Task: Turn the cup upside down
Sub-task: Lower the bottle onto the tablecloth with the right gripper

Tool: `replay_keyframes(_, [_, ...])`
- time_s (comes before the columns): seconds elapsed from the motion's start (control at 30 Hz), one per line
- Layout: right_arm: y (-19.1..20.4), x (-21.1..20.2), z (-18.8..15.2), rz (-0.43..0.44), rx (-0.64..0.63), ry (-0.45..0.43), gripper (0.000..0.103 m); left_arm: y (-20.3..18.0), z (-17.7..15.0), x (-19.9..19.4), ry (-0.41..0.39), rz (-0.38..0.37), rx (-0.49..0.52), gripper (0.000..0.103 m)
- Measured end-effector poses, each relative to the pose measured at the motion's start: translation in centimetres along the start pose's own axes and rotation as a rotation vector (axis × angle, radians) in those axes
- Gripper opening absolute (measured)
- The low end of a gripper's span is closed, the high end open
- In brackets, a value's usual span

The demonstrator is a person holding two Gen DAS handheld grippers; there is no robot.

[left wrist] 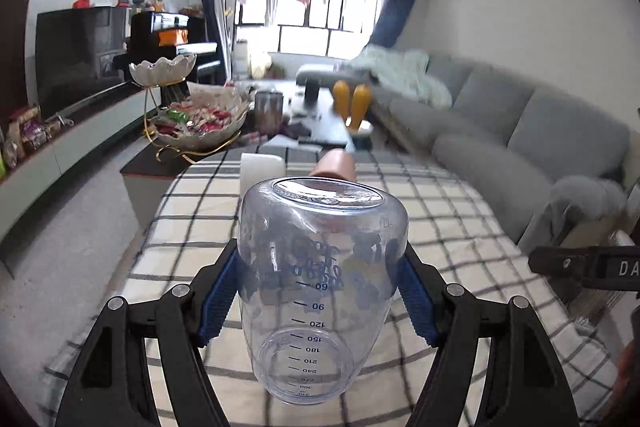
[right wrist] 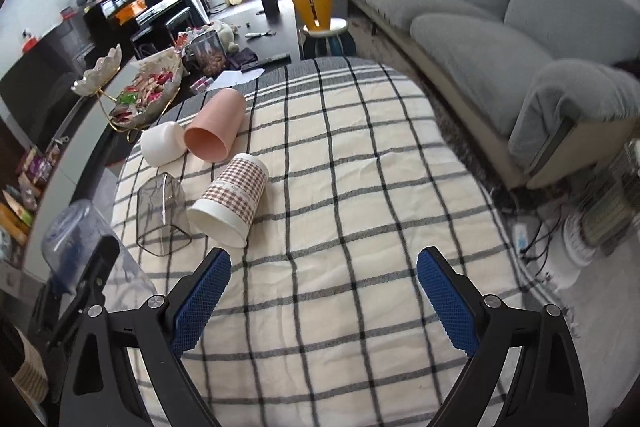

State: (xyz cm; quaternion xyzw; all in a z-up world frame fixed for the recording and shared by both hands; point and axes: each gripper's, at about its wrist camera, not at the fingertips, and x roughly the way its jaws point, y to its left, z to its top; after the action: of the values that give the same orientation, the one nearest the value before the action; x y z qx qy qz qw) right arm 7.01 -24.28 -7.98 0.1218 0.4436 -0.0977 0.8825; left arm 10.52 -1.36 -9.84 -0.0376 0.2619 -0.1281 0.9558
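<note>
My left gripper (left wrist: 322, 287) is shut on a clear blue measuring cup (left wrist: 320, 263), held above the checked cloth with its flat base toward the top and far side and its printed scale upside down. The cup also shows at the left edge of the right wrist view (right wrist: 74, 227), with the left gripper's finger in front of it. My right gripper (right wrist: 324, 301) is open and empty above the checked cloth (right wrist: 360, 187). A pink cup (right wrist: 216, 131), a white cup (right wrist: 162, 143), a checked-pattern cup (right wrist: 232, 199) and a clear glass (right wrist: 162, 215) lie on their sides on the cloth.
A tiered dish of sweets (right wrist: 140, 95) stands on a dark side table left of the cloth. A grey sofa (right wrist: 500, 19) runs along the right. A dark coffee table (right wrist: 268, 27) and a yellow-eared stool (right wrist: 320, 15) stand beyond. A heater (right wrist: 604, 211) stands on the floor at right.
</note>
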Motion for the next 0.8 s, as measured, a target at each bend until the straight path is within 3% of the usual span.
replay_keyframes(0.13, [-0.6, 0.2, -0.9, -0.013, 0.002, -0.006, 0.094, 0.0, -1.4, 0.4, -0.077, 0.032, 0.006, 0.073])
replay_keyframes(0.27, [-1.6, 1.2, -2.0, -0.018, 0.028, 0.019, 0.095, -0.2, -2.2, 1.1, -0.096, 0.066, 0.010, 0.073])
replay_keyframes(0.43, [-2.8, 2.2, -2.7, 0.004, 0.089, 0.075, 0.095, -0.6, -2.9, 1.3, -0.098, 0.087, -0.008, 0.073])
replay_keyframes(0.63, [-2.7, 1.8, -2.7, 0.017, 0.092, 0.074, 0.095, -1.2, -4.0, 2.4, -0.048, 0.081, 0.000, 0.073])
replay_keyframes(0.8, [-2.6, 1.0, -2.5, 0.021, 0.088, 0.057, 0.095, -1.8, -4.3, 2.0, -0.050, 0.096, 0.032, 0.074])
